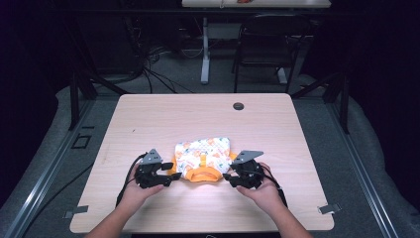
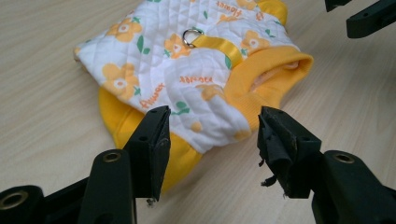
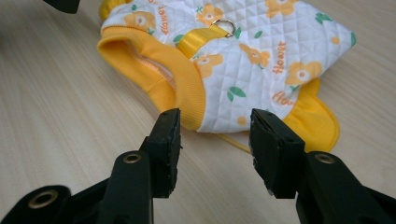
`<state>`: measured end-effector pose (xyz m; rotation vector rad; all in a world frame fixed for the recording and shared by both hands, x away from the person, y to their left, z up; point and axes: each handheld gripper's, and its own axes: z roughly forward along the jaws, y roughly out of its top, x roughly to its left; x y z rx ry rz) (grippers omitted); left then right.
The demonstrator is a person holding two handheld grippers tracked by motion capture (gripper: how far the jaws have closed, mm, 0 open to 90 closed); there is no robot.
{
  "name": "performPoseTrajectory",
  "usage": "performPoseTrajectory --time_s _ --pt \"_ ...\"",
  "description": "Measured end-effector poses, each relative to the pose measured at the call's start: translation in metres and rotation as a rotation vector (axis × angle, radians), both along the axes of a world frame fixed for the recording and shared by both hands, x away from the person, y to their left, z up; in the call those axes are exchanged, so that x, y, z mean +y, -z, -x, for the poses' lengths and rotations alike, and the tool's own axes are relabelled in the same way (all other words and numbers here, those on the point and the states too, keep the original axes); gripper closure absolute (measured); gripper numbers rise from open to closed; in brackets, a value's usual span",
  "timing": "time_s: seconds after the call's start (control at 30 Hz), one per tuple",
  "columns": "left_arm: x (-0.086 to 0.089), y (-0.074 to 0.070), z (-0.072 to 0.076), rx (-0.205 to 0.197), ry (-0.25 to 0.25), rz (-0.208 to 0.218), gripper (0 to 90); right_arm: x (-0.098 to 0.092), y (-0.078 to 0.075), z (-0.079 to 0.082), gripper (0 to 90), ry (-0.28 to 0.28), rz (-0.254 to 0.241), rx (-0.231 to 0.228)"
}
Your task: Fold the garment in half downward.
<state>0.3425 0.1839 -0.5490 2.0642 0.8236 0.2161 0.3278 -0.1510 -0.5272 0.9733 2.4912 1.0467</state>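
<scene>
Small quilted pet vest (image 1: 203, 157), white with orange flowers and yellow ribbed trim, lies flat on the table (image 1: 148, 119), toward the near edge and about midway between the left and right edges. The collar opening faces the near edge, so both shoulders are reachable from the person's side.

Left gripper (image 1: 169, 177) sits just beside the vest's left shoulder, jaws apart, nothing clamped. In the left gripper view the vest's corner (image 2: 205, 126) lies ahead of the gap between the pads, not pressed. Right gripper (image 1: 227, 177) mirrors it at the right shoulder, jaws spread, empty; the collar edge (image 3: 187, 93) is just past its tips. My read: the symmetric stance sets up a 2-point pinch at the shoulders, for a lift or fold.

A metal D-ring (image 2: 191, 36) on a yellow strap (image 2: 217, 46) lies on top, so the vest is back-side up.

Surface: pale wood laminate with a cable grommet (image 1: 238, 106) near the far edge. Room is dark: grey carpet, floor cables, a chair (image 1: 267, 49) and another desk beyond the far edge.
</scene>
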Motion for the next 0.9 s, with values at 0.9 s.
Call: performPoseTrajectory --time_s 0.9 --pt "0.008 0.019 0.01 -0.019 -0.025 -0.04 44.2 -0.015 0.032 0.013 51.5 0.044 -0.018 -0.003"
